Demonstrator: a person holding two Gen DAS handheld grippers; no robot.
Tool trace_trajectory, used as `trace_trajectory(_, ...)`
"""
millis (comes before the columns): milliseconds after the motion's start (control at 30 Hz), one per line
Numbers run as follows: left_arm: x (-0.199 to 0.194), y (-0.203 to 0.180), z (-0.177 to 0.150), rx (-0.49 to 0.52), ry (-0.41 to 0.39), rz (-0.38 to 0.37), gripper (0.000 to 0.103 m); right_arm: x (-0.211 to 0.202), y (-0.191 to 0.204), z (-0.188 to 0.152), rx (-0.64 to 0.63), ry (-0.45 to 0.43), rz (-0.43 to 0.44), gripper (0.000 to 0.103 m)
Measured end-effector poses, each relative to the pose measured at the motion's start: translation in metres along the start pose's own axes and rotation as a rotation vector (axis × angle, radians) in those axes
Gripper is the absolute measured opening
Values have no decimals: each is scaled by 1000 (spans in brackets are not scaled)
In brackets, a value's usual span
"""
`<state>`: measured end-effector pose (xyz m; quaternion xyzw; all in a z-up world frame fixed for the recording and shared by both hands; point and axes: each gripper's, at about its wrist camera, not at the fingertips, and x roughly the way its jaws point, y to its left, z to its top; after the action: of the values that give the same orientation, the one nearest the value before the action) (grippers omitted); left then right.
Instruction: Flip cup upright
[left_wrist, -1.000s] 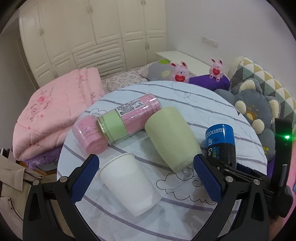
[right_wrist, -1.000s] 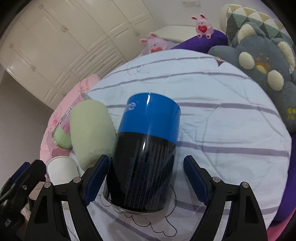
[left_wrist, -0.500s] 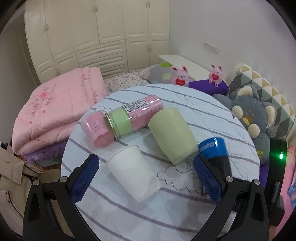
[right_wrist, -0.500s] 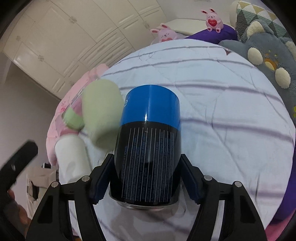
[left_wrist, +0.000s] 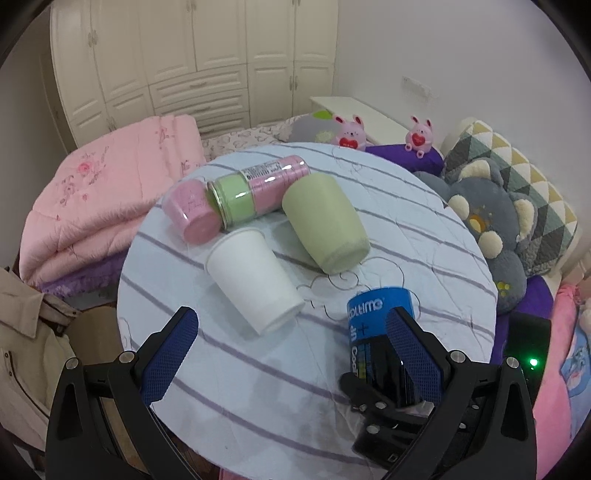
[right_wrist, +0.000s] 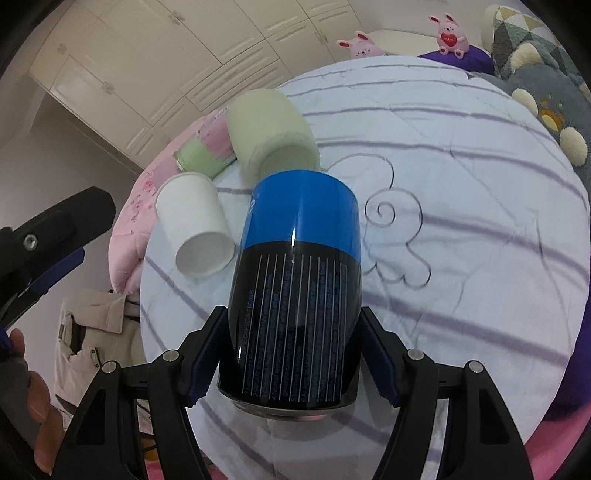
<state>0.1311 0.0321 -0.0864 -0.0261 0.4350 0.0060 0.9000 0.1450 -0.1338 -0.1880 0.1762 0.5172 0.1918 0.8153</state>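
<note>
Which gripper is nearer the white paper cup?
Left. The left gripper hangs open just short of the white paper cup; the right gripper is shut on the blue-and-black cup beside it.

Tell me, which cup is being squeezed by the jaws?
The blue-and-black cup, clamped in the right gripper. The white cup and green cup lie untouched.

The bench (left_wrist: 369, 406) wears a pale blue cloth with purple stripes and outlined clouds. On it lie a blue-and-black cup (right_wrist: 295, 295) with white lines and lettering, a white paper cup (left_wrist: 251, 280), a sage-green cup (left_wrist: 325, 221), and a pink and green bottle (left_wrist: 258, 192). Beyond its far edge sit two pink bunnies (left_wrist: 349, 131) with red hearts.
</note>
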Motion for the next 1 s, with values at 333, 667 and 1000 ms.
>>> trace_trajectory(333,-20,-8,-7,-22,-33,-38,103,-48,8,-5,-62,-147,-49,83)
trace_trajectory(667,-17,-40,-10,25,-7,-66,103,-91,-14,0,-142,-330,-279,83)
trace_trajectory(1000,5,-65,-11,63,45,-65,103,-105,-44,2,-121,-355,-319,83)
